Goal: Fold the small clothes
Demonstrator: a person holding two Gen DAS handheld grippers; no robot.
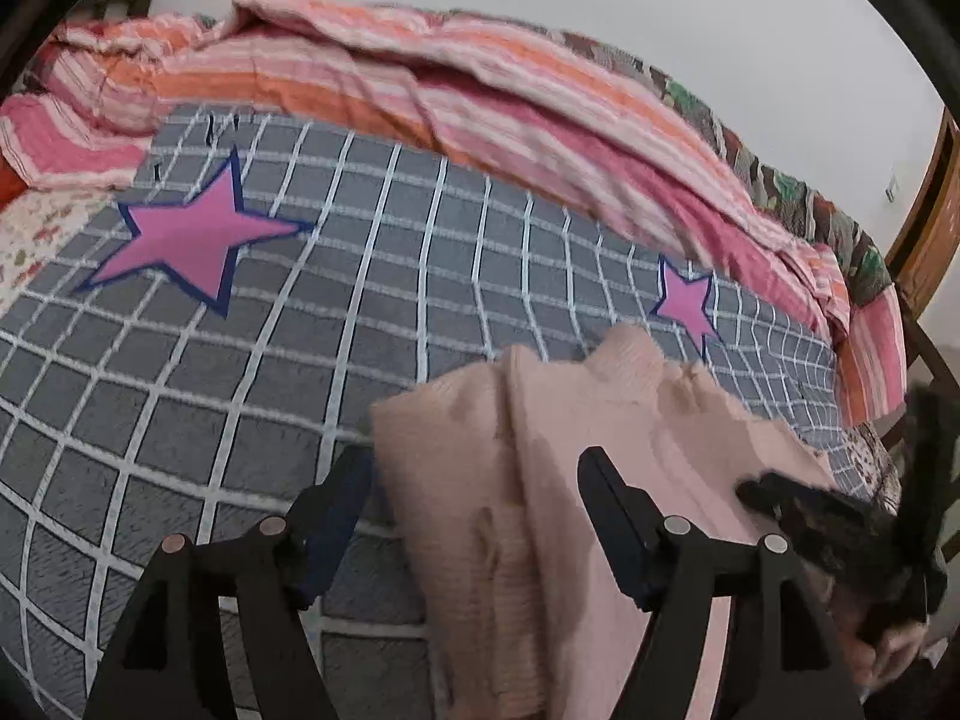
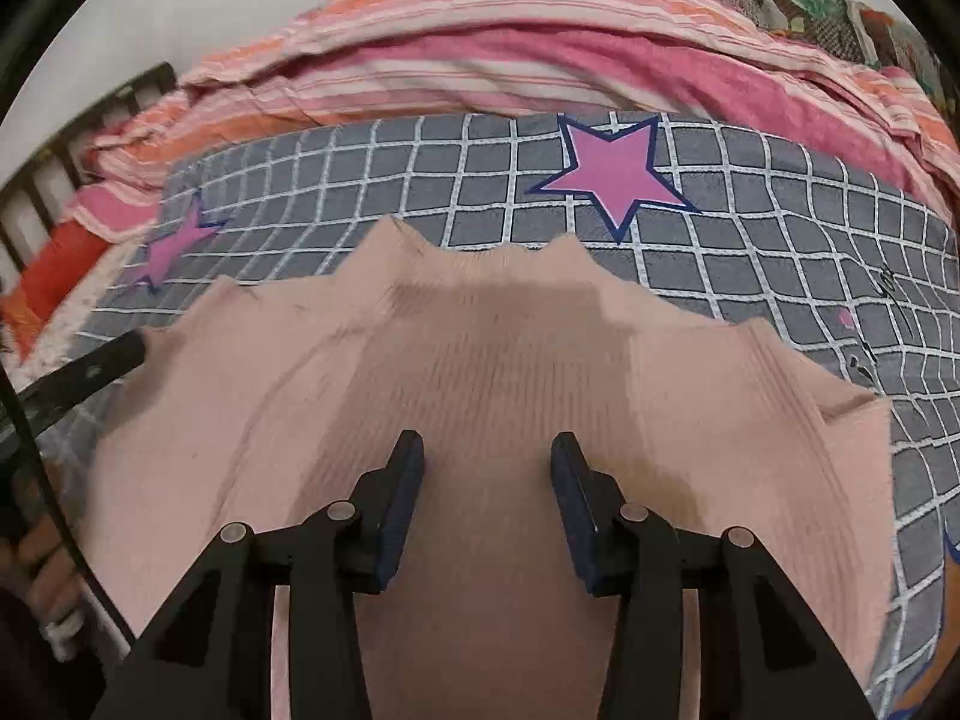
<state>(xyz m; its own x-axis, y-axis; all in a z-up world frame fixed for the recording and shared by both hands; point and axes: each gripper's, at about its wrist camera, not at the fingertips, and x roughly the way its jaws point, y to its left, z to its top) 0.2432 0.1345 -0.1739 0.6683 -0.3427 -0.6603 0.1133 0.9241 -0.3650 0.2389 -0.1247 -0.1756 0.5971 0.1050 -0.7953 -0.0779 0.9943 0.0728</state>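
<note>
A pale pink ribbed knit garment (image 1: 600, 450) lies on the grey checked bedspread (image 1: 270, 360), with folded layers lapped over one another. My left gripper (image 1: 474, 462) is open: its left finger sits just outside the garment's left edge and its right finger (image 1: 606, 486) is over the knit. In the right wrist view the same garment (image 2: 492, 348) spreads wide, its scalloped far edge towards the pink star (image 2: 612, 174). My right gripper (image 2: 487, 441) hovers open over the middle of the knit, with nothing pinched. The blurred right gripper (image 1: 810, 504) shows at the garment's right side.
A bunched pink and orange striped quilt (image 1: 450, 90) runs along the far side of the bed. A dark slatted bed end (image 2: 78, 138) stands at the left, and a wooden frame (image 1: 924, 228) at the right. A hand (image 2: 48, 576) shows at the lower left.
</note>
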